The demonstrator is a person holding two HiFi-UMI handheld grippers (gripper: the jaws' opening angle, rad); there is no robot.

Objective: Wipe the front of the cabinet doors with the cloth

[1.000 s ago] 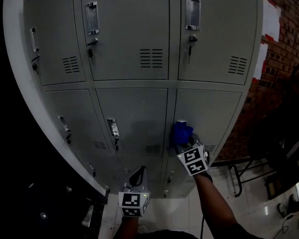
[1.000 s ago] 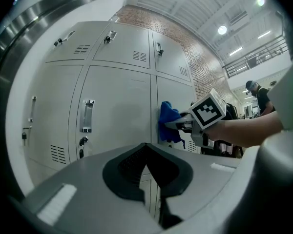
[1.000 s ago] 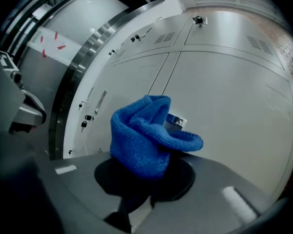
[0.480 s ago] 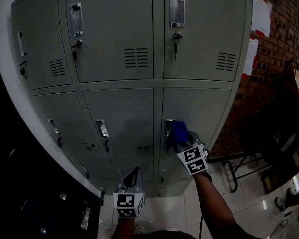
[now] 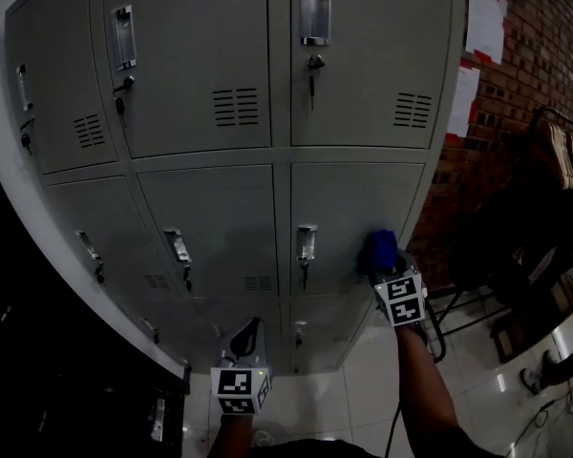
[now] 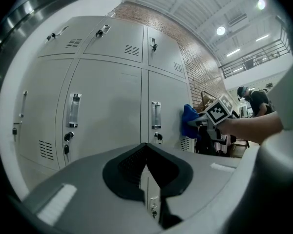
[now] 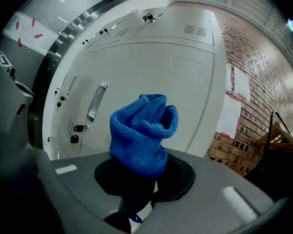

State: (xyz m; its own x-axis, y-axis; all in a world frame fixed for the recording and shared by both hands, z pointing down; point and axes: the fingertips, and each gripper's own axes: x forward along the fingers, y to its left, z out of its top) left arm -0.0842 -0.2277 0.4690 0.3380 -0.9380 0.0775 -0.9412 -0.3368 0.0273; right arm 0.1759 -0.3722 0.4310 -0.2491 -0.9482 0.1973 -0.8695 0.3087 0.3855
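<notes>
The grey cabinet [image 5: 220, 208] has a grid of locker doors. My right gripper [image 5: 386, 269] is shut on a bunched blue cloth [image 5: 378, 249], which is up against the right part of the middle-row right door [image 5: 358, 213]. In the right gripper view the cloth [image 7: 142, 133] stands out of the jaws in front of that door [image 7: 185, 77]. Lower down, my left gripper [image 5: 247, 336] hangs before the bottom row, shut on nothing, its pads [image 6: 132, 167] meeting. The left gripper view shows the cloth [image 6: 189, 122] to the right of a door handle [image 6: 156, 115].
Door handles [image 5: 307, 241] and keys [image 5: 311, 72] stick out of the doors. A brick wall [image 5: 516, 113] with papers [image 5: 484, 22] adjoins the cabinet's right side. A dark rack and chair frame [image 5: 554, 198] stand at right on the tiled floor [image 5: 363, 399].
My right gripper has carried the cloth rightward across the middle-row door, from by the handle to its right part. The left gripper stays low and shut.
</notes>
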